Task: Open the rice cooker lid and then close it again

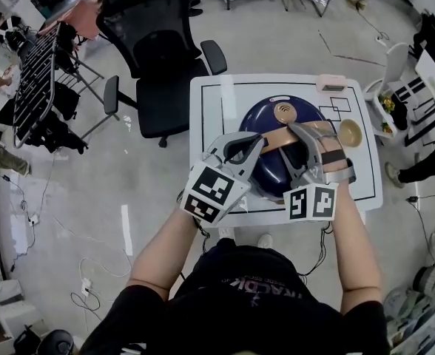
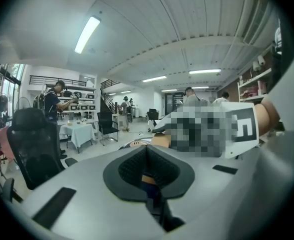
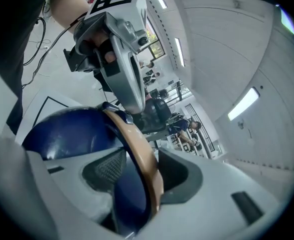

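A dark blue rice cooker (image 1: 295, 109) with a tan handle (image 1: 277, 140) across its closed lid sits on the white table (image 1: 210, 102). My right gripper (image 1: 300, 135) is at the handle's right part. In the right gripper view the tan handle (image 3: 143, 156) and the blue lid edge fill the gap between the jaws of my right gripper (image 3: 139, 176), which is shut on the handle. My left gripper (image 1: 260, 142) is at the handle's left end. In the left gripper view my left gripper (image 2: 148, 154) has its pads together, with only a sliver of tan and blue showing below them.
A tan bowl (image 1: 350, 132) and a pink box (image 1: 331, 83) lie on the table right of the cooker. A black office chair (image 1: 154, 43) stands beyond the table's far left corner. A white shelf unit (image 1: 386, 95) is to the right, and a black rack (image 1: 36, 80) far left.
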Tool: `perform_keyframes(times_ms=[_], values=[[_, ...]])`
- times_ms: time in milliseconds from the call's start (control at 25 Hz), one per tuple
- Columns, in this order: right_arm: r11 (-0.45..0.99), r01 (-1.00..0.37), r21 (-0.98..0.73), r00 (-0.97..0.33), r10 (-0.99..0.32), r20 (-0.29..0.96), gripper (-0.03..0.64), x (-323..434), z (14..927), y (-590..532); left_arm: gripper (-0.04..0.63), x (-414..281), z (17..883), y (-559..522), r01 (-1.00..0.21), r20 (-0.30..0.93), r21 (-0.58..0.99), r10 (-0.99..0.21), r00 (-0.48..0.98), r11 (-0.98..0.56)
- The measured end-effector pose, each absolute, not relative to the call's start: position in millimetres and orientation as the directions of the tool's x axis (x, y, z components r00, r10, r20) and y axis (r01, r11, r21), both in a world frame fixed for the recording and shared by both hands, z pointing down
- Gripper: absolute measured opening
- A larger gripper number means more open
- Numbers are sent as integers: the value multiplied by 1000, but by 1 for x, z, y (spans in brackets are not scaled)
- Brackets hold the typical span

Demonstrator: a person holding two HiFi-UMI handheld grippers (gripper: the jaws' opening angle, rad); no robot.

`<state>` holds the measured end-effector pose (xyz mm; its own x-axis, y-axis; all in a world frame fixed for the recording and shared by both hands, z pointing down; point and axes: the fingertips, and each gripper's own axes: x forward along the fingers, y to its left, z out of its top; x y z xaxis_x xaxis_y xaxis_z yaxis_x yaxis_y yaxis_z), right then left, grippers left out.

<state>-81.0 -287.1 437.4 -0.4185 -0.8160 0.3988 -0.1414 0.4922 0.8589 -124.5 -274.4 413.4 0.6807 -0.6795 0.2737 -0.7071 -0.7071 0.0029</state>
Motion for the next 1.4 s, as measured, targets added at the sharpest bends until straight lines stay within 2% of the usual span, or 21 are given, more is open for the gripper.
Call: perform_keyframes(times_ms=[640,960,1400], values=[[480,-154,864,-351,-844,406,196,-84,442,-291,3,-120,420,-277,-632,267,45,-600,754,-774],[439,-83,895,-297,-868,398,181,-85,445,-292,3,-120,422,-277,-614,268,41,-583,767,-788],[445,-114,888,-269,-874,404,183,-83,446,-292,3,-118,423,-276,-588,267,30,-560,784,-809]])
